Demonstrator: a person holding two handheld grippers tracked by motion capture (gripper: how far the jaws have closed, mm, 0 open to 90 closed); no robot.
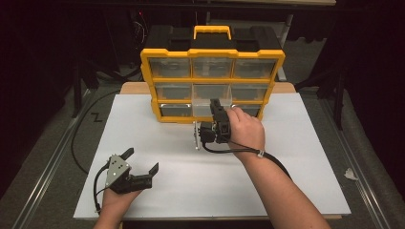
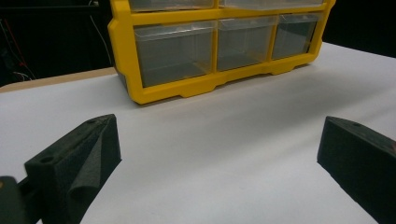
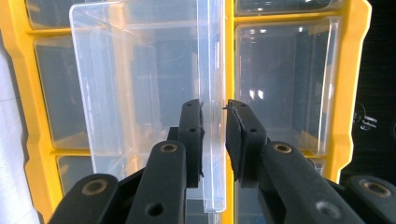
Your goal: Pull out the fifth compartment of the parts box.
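The organizer [image 1: 212,62] stands upright at the desk's [image 1: 296,181] far edge, bins facing you for a straight pull. Your right tool [image 3: 214,112] is clamped on the front wall of the clear middle drawer [image 3: 140,84], which juts partway out, while your left tool [image 1: 141,162] rests on the desk, jaws apart and empty.

Yellow organizer [image 1: 212,86] on white tabletop [image 1: 296,157]

- One yellow organizer [image 1: 212,86] stands on the table.
- It has nine clear drawers [image 1: 172,67], three in each row.
- Two grippers: left gripper [image 1: 142,167], right gripper [image 3: 214,126].
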